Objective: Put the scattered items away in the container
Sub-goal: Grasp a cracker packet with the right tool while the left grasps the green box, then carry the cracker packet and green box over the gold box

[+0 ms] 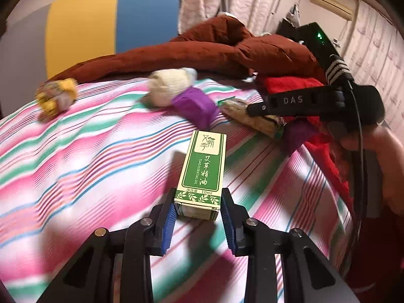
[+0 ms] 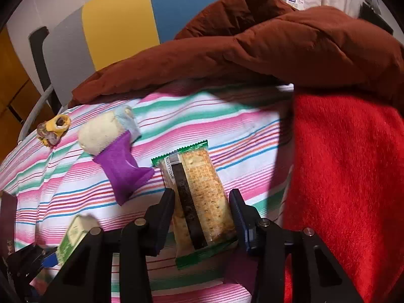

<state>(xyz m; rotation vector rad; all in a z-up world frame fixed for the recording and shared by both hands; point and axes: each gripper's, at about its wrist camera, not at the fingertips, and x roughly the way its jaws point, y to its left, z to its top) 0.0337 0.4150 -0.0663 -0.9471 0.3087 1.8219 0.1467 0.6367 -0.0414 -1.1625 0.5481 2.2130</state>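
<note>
Green and white, the essential-oil box (image 1: 200,176) is sitting clamped at its near end in the left gripper (image 1: 197,207), above the striped bedsheet (image 1: 88,164). The right gripper (image 2: 203,212) is squeezing the cracker packet (image 2: 199,197) between its 2 pads. Beyond are lying a purple packet (image 2: 121,169), a cream sock roll (image 2: 101,136), a yellow bundle (image 2: 54,128) and a brown quilt (image 2: 252,45).
</note>
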